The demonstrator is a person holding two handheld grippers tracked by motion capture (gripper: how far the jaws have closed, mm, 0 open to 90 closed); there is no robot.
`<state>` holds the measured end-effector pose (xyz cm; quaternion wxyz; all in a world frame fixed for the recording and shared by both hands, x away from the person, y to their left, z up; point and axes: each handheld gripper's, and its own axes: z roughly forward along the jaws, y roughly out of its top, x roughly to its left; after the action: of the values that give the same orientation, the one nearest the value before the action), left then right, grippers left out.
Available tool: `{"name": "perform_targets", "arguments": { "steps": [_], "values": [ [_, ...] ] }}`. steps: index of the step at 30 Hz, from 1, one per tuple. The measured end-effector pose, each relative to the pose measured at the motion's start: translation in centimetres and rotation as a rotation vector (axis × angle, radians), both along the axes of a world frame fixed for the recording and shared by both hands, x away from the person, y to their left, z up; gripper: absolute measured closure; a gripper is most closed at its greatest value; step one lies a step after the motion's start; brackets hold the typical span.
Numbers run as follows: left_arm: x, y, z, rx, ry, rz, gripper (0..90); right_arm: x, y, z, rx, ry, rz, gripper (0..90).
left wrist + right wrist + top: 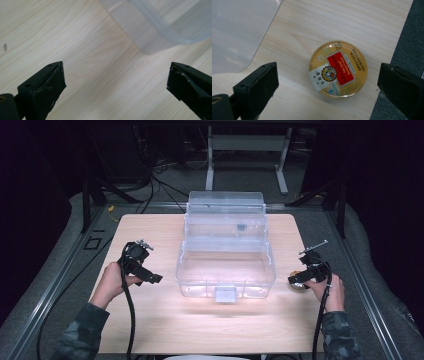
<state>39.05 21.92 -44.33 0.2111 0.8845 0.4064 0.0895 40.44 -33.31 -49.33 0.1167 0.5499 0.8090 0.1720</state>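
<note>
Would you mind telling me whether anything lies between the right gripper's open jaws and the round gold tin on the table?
Nothing visible does. In the right gripper view the right gripper has its jaws wide apart, and the round gold tin lies flat on the bare wooden table just ahead, near its edge. The clear plastic box sits off to one side, apart from the tin.
</note>
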Motion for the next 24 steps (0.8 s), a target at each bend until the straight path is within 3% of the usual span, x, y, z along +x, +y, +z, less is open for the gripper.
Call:
{"name": "perform_targets", "arguments": {
  "steps": [2, 6, 7, 15, 18, 20, 24],
  "values": [
    [-0.7, 0.8, -0.9, 0.027, 0.013, 0.004, 0.2, 0.7, 0.1, -0.5, -0.013, 0.029, 0.004, 2.1],
    [-1.3, 1.7, -2.0, 0.037, 0.025, 0.017, 0.2, 1.4, 0.1, -1.1, -0.039, 0.061, -0.008, 0.8],
    [-1.5, 2.3, -2.6, 0.036, 0.039, 0.022, 0.2, 1.8, -0.1, -1.3, -0.017, 0.087, 0.001, 1.1],
    [-2.6, 3.6, -3.9, -0.023, 0.043, 0.047, 0.2, 2.7, -0.2, -2.5, -0.043, 0.133, -0.012, 2.4],
    [-3.0, 3.9, -4.6, -0.019, 0.054, 0.048, 0.2, 3.0, -0.3, -2.9, -0.047, 0.152, -0.009, 4.2],
    [-3.2, 4.2, -5.0, -0.010, 0.064, 0.049, 0.2, 3.5, -0.3, -3.1, -0.040, 0.191, 0.001, 6.4],
    [-3.5, 4.8, -5.4, -0.009, 0.072, 0.064, 0.1, 3.8, -0.2, -3.1, -0.057, 0.203, 0.002, 10.1]
  ]
}}
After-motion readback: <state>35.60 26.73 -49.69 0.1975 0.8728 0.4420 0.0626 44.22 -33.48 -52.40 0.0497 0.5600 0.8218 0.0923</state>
